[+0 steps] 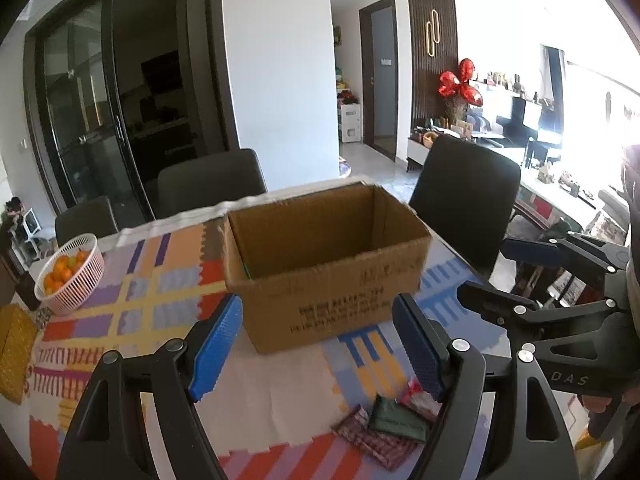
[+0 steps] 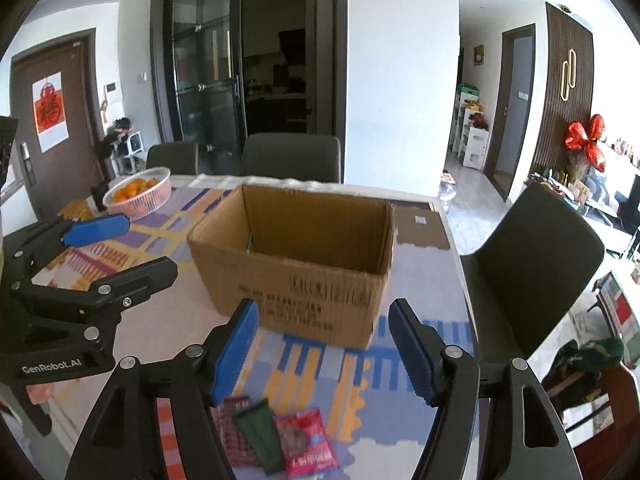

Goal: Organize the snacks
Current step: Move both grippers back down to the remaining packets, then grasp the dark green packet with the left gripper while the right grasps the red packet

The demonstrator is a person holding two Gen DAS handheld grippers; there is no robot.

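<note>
An open cardboard box [image 1: 320, 280] [image 2: 296, 276] stands in the middle of the table on a colourful cloth. I see only a green edge inside it. Three snack packets lie near the table's front edge: a dark red patterned one [image 1: 376, 440] [image 2: 236, 432], a green one [image 1: 400, 420] [image 2: 260, 432] and a pink one [image 1: 420, 398] [image 2: 308, 444]. My left gripper [image 1: 318, 308] [image 2: 148, 245] hovers above and left of them, open and empty. My right gripper [image 2: 324, 308] [image 1: 486, 270] is beside it, just above the packets, also open with nothing between its pads.
A pink basket of oranges [image 1: 70, 276] [image 2: 138, 196] sits at the table's far left, with a yellow box [image 1: 14, 348] near it. Dark chairs [image 1: 464, 208] [image 2: 532, 272] ring the table. A flat cardboard piece [image 2: 424, 228] lies behind the box on the right.
</note>
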